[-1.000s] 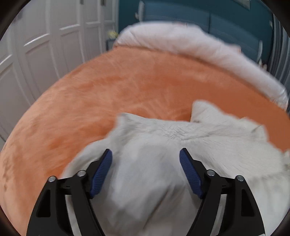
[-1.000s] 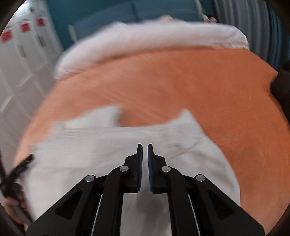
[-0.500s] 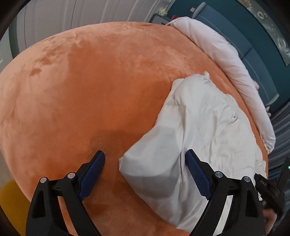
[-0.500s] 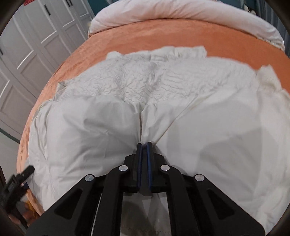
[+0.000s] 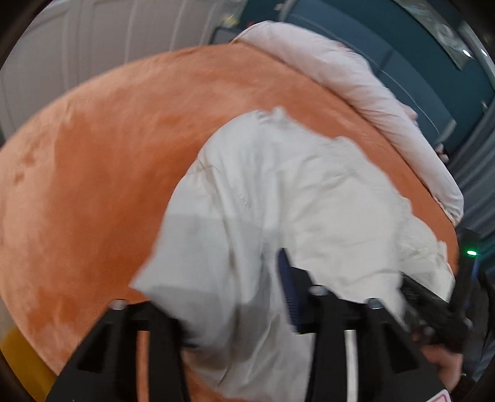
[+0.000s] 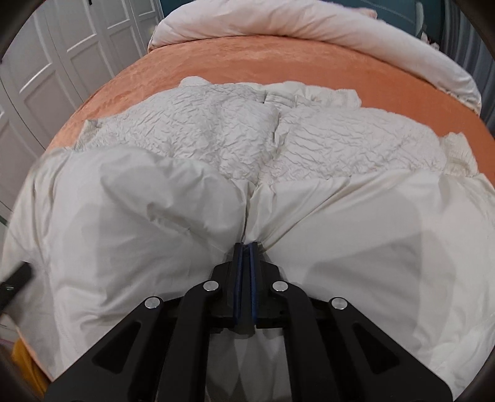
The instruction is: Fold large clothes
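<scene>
A large white garment (image 6: 216, 145), smocked at the far part and smooth near me, lies spread on an orange bed cover (image 6: 235, 62). My right gripper (image 6: 246, 247) is shut on the garment's near smooth fabric, which bunches at the pads. In the left wrist view the same garment (image 5: 294, 185) drapes over my left gripper (image 5: 235, 293). Cloth lies between its fingers and hides the left one; the right blue pad (image 5: 286, 284) shows. The right gripper's body (image 5: 433, 306) appears at the lower right.
A rolled pale duvet (image 6: 309, 21) lies along the far edge of the bed. White wardrobe doors (image 6: 55, 62) stand on the left. A teal wall (image 5: 386, 46) is behind the bed. Something yellow (image 5: 21, 355) sits below the bed's near edge.
My left gripper has moved onto the garment's corner and its jaws have narrowed around the cloth. My right gripper stays shut on the fabric, which has spread out a little closer.
</scene>
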Motion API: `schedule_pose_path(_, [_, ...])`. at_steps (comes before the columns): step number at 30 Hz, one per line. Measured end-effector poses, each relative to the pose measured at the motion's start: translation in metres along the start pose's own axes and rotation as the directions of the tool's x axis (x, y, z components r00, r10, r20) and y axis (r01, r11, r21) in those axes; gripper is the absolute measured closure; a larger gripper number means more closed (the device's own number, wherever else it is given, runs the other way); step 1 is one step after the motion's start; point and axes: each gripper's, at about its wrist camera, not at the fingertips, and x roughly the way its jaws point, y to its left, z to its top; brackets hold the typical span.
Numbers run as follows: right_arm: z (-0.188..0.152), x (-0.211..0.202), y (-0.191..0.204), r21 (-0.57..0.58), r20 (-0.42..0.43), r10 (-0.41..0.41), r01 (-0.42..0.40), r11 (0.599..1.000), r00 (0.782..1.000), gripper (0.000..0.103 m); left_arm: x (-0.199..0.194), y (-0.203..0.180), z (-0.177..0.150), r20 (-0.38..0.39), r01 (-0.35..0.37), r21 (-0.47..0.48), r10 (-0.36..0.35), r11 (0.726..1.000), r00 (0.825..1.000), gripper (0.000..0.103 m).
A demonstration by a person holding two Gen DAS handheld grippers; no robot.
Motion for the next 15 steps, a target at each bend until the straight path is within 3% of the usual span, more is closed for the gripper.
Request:
schedule_pose_path(1, [-0.002,0.0,0.001,-0.001,0.009,-0.006,0.006,1.0,1.0,0.101,-0.007,-0.006,0.001,0.007,0.008,0.014,-0.008,1.0,1.0,0.086])
schedule_pose_path(4, [-0.006,0.0,0.005,-0.01,0.035,-0.027,0.027,1.0,0.999,0.101,-0.024,-0.023,0.007,0.014,0.036,0.042,-0.036,0.998,0.999,0.093])
schedule_pose_path(15, [-0.008,0.004,-0.001,0.024,0.066,0.007,-0.009,1.0,0.998,0.101,-0.069,-0.076,0.02,0.038,0.131,0.116,-0.136,0.984,0.99,0.099])
